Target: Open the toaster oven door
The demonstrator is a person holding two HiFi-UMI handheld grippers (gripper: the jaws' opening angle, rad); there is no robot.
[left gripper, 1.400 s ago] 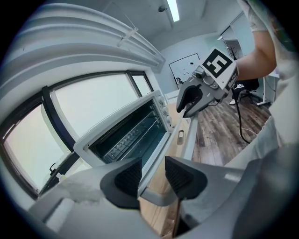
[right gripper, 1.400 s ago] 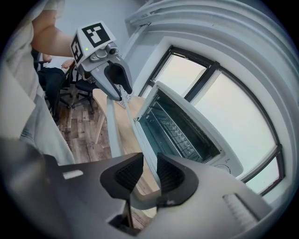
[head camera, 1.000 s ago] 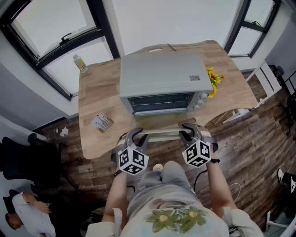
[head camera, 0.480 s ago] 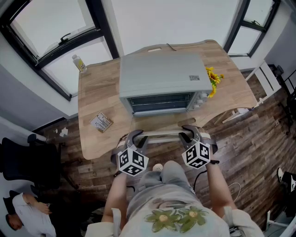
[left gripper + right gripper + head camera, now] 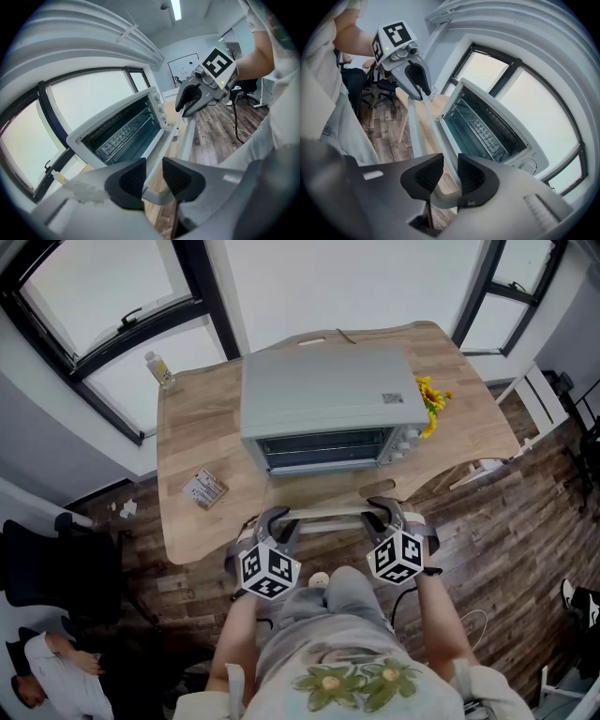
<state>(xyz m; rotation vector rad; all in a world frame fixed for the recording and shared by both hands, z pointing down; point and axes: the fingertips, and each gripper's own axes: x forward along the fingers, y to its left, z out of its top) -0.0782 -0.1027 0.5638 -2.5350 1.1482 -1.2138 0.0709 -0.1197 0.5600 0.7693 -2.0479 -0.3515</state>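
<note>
The left gripper (image 5: 275,518) was clamped on the left end of the handle (image 5: 326,513), and the right gripper (image 5: 380,512) on its right end. The door (image 5: 156,147) was lowered before the toaster oven (image 5: 323,404). The wire rack (image 5: 123,133) was shown only by the gripper views. A wooden table (image 5: 192,432) was set below windows (image 5: 112,296), on a plank floor (image 5: 506,512).

The toaster oven (image 5: 323,395) is seen to be made of matt grey metal, and its handle (image 5: 323,513) is smooth and pale. A shiny wire rack (image 5: 123,136) is seen inside. The surface (image 5: 202,427) is made of smooth light wood, and the floor (image 5: 506,549) is laid with darker wood planks. The jaws of the left gripper (image 5: 153,177) and right gripper (image 5: 446,174) are lined with black ribbed pads (image 5: 133,178) set in smooth grey plastic.
</note>
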